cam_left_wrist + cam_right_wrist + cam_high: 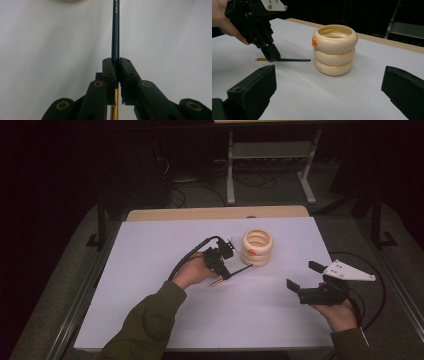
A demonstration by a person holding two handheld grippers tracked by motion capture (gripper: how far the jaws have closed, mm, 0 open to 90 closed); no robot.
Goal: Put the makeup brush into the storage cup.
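A cream ribbed holder [257,247] made of three stacked rings, with a small orange tab, stands on the white table [150,320]; the right gripper view shows the holder [335,48] upright and hollow. My left gripper [227,274] is shut on a dark pencil [243,269] with a gold end, held low and level over the table, its tip pointing at the holder. In the left gripper view the pencil [115,32] runs up from the closed jaws. The right gripper view shows the pencil [294,60] just short of the holder's base. My right gripper [301,276] hangs open at the right, holding nothing.
The table's wooden far edge [215,213] lies behind the holder. A black cable [372,285] loops off the right gripper near the table's right edge. Beyond the table is a dark floor with a grey metal frame [270,155].
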